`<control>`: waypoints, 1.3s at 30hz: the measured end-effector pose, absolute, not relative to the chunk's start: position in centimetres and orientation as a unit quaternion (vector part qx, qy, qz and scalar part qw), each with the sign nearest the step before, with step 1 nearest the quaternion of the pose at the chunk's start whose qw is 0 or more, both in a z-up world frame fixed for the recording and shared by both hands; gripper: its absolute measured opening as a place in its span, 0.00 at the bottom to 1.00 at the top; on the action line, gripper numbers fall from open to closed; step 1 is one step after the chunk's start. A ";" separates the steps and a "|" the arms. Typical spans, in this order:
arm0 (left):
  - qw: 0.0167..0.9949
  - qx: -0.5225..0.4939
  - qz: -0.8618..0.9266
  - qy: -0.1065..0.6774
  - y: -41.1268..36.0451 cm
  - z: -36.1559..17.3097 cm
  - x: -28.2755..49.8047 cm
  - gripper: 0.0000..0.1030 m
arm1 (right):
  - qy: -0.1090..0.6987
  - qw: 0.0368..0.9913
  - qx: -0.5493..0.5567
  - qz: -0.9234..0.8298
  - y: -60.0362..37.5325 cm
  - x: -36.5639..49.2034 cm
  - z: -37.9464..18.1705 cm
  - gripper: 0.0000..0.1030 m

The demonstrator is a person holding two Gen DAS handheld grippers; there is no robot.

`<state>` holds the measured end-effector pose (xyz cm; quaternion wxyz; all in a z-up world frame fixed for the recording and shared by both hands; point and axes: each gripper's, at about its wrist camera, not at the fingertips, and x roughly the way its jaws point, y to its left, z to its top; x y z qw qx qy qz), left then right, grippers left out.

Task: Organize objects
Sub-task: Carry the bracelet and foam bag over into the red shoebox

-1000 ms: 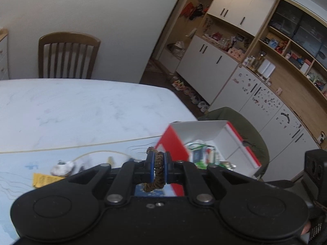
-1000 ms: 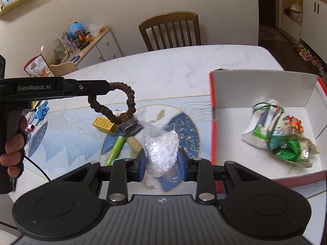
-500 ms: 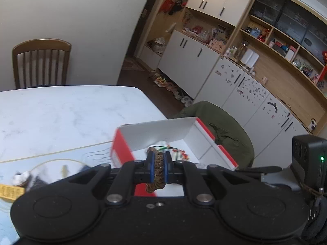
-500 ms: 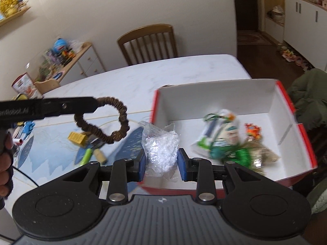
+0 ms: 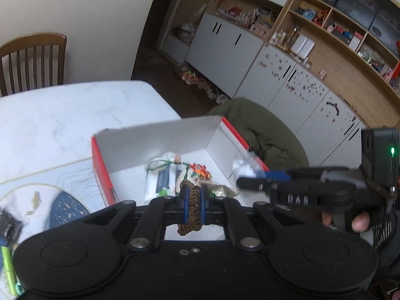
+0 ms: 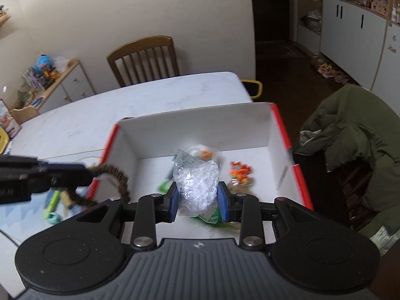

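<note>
A red-edged white box lies open on the table with several small toys and packets inside. My left gripper is shut on a brown braided ring, held over the box's near edge; from the right wrist view the ring hangs at the box's left wall. My right gripper is shut on a clear bag of white beads, above the box's inside. In the left wrist view that bag shows at the box's right wall.
A blue patterned mat lies left of the box with a green pen and small items on it. A wooden chair stands at the far side. A green jacket drapes over a seat to the right. White cabinets line the wall.
Both grippers have moved right from over the mat to the box, carrying the ring and the bead bag. The right gripper now hangs over the box's inside.
</note>
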<state>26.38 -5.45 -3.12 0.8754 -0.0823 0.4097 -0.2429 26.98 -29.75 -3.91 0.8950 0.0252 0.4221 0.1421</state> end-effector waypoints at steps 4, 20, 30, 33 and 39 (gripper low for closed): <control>0.868 -0.077 -0.238 0.430 -6.9 -4.8 27.0 0.07 | 0.430 0.892 0.014 0.137 -30.8 29.0 -5.1 0.30; 0.846 -0.053 -0.191 0.495 -10.2 -9.8 29.4 0.07 | 0.468 0.868 -0.052 0.157 -29.1 35.1 -10.1 0.30; 0.828 -0.019 -0.175 0.532 -11.6 -12.0 30.6 0.07 | 0.488 0.853 -0.088 0.165 -28.4 36.0 -12.1 0.30; 0.819 -0.010 -0.170 0.548 -12.1 -12.5 31.0 0.08 | 0.492 0.851 -0.077 0.167 -28.8 36.2 -12.2 0.30; 0.809 0.013 -0.163 0.565 -12.7 -13.5 31.2 0.14 | 0.489 0.850 -0.073 0.181 -29.2 36.0 -11.9 0.30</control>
